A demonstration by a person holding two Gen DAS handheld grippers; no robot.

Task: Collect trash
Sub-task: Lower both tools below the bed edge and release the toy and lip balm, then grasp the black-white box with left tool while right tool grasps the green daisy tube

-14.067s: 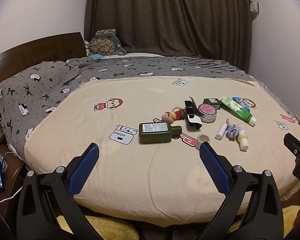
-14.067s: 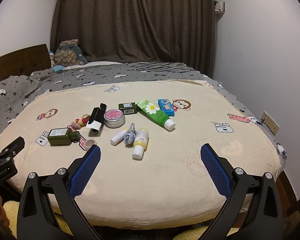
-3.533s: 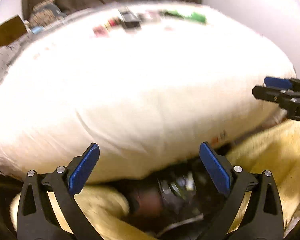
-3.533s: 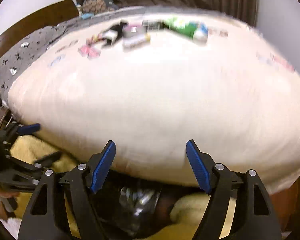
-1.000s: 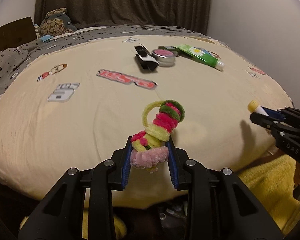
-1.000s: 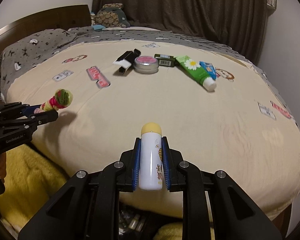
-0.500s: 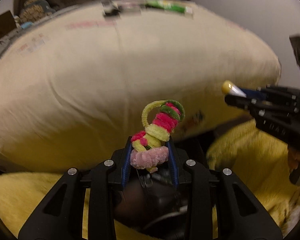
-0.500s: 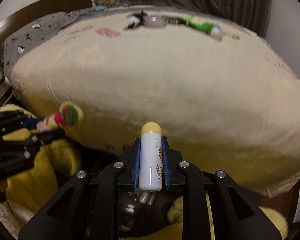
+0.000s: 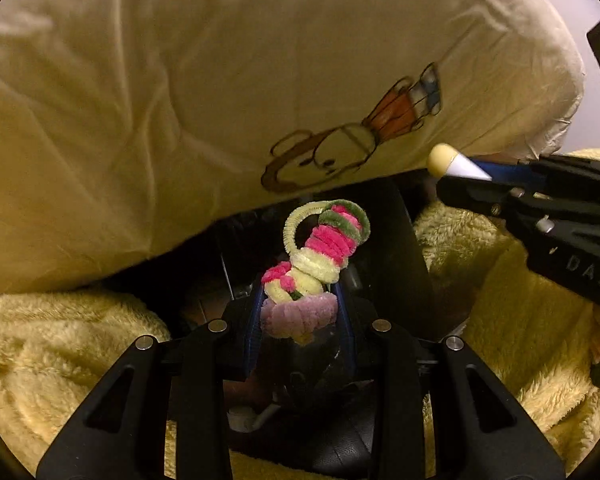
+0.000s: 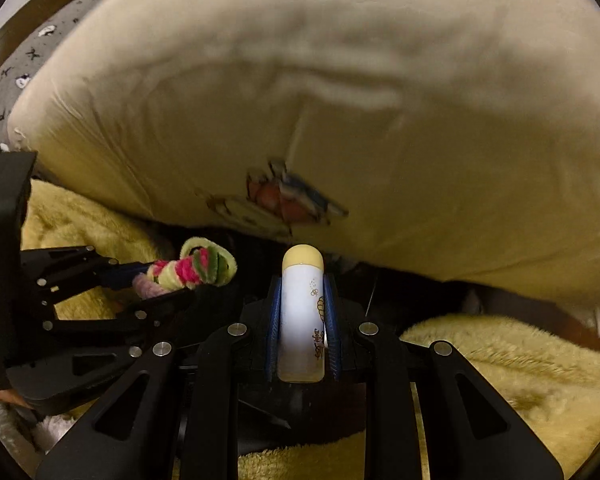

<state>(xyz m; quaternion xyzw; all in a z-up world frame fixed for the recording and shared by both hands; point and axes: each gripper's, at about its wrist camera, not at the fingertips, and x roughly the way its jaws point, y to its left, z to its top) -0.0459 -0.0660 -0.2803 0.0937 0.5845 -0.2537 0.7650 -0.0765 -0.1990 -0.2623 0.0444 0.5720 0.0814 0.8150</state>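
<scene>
While both grippers point steeply down past the bed's edge, each carries one piece of trash. Nearest, the left gripper (image 9: 300, 312) has its pads clamped on the fuzzy toy (image 9: 314, 264), a coil of pink, green and pale yellow loops. Beside it, the right gripper (image 10: 302, 320) is closed tight on the tube (image 10: 302, 320), white with a yellow cap, held upright between the fingers. Below and between them lies a dark gap (image 9: 380, 248) flanked by yellow fleece (image 9: 60, 352); it probably holds the bin, though its contents are too dim to tell. Beyond hangs the cream sheet (image 9: 220, 80). Judged so: two items fetched, neither yet released; the bed top is out of view.
</scene>
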